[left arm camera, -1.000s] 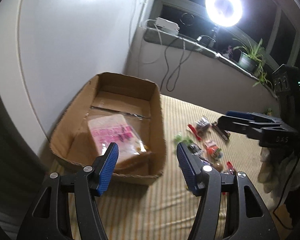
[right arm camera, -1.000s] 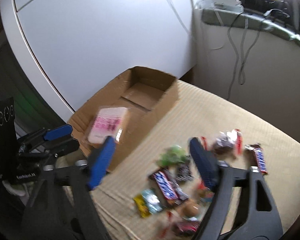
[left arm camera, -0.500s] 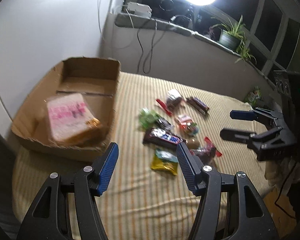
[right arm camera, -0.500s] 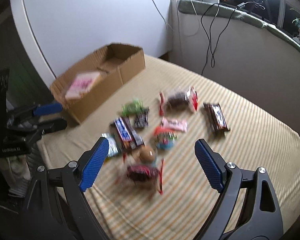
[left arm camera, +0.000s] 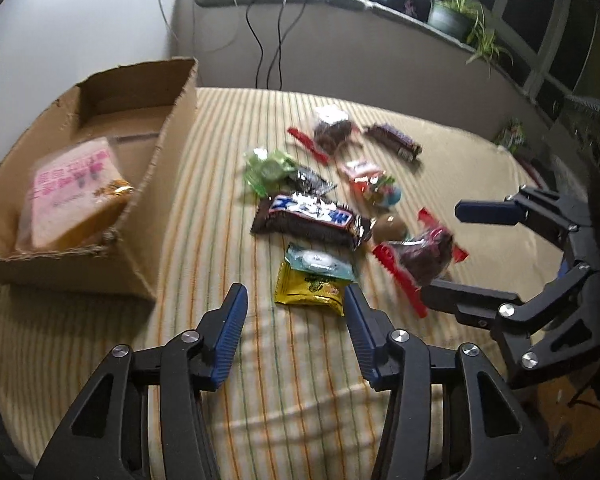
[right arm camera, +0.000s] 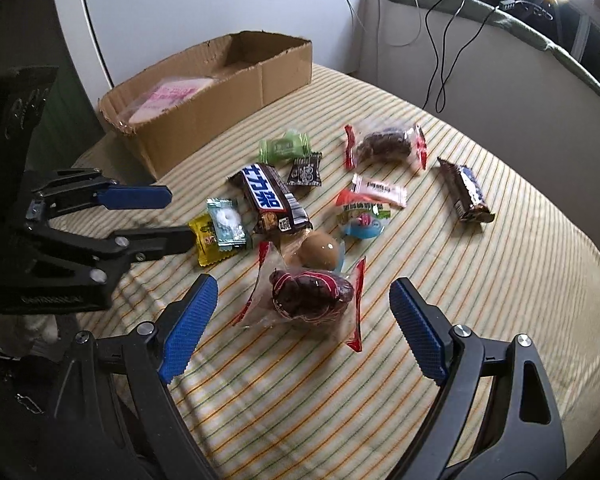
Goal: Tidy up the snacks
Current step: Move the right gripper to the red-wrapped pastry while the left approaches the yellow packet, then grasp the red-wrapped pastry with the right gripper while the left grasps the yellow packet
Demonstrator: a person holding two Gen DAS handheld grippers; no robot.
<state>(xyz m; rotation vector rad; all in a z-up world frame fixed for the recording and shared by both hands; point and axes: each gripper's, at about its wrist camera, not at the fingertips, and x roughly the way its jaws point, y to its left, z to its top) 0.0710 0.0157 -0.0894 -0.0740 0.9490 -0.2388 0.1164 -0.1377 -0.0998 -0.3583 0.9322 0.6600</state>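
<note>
Several wrapped snacks lie on a striped cloth: a Snickers bar [left arm camera: 311, 214] [right arm camera: 271, 199], a yellow packet [left arm camera: 310, 291] [right arm camera: 206, 239] under a teal candy [left arm camera: 318, 263] [right arm camera: 227, 223], and a clear red-edged bag of dark fruit [left arm camera: 424, 254] [right arm camera: 308, 294]. A cardboard box [left arm camera: 162, 168] [right arm camera: 204, 108] holds a pink bread pack [left arm camera: 70, 194] [right arm camera: 166, 94]. My left gripper [left arm camera: 294, 330] [right arm camera: 160, 216] is open and empty just short of the yellow packet. My right gripper [right arm camera: 302, 320] [left arm camera: 466, 252] is open and empty, its fingers either side of the dark fruit bag.
A second chocolate bar [right arm camera: 465, 190], another dark fruit bag [right arm camera: 386, 146], a green candy [right arm camera: 285, 147], a brown egg-shaped snack [right arm camera: 319, 253] and small packets lie further back. A wall, hanging cables [right arm camera: 440, 56] and a sill with a plant [left arm camera: 450, 12] stand behind.
Both grippers have swung from the box towards the snacks. The left now faces the yellow packet and the right has come in low around the dark fruit bag.
</note>
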